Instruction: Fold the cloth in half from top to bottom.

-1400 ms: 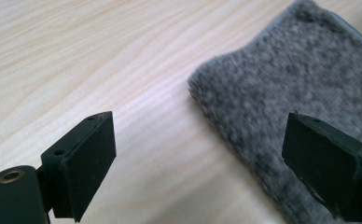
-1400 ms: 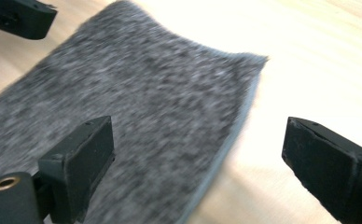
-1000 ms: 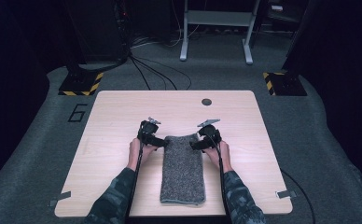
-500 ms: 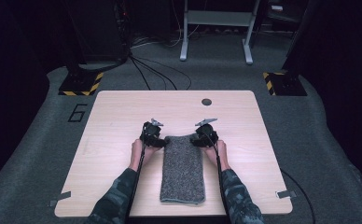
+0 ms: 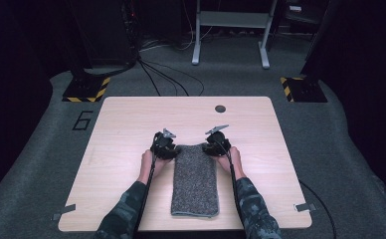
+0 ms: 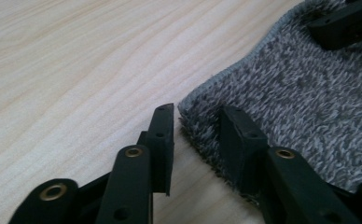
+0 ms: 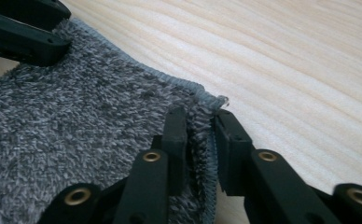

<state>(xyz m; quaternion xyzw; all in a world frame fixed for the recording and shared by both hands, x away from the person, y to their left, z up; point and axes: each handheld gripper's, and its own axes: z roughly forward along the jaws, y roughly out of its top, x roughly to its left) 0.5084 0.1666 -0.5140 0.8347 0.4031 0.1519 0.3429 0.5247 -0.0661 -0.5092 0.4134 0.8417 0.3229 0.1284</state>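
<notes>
Fingers [image 7: 177, 140] of the right gripper [image 7: 200, 135] pinch the fuzzy grey towel's [image 5: 195, 179] stitched corner; left gripper [image 6: 195, 135] fingers, closing, straddle the opposite corner, still apart.

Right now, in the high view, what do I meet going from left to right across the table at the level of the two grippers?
Bare table → left gripper → grey towel → right gripper → bare table again.

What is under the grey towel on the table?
The grey towel lies flat on the wooden table; bare wood shows all round it. Whatever is beneath its middle is covered, though nothing bulges.
</notes>
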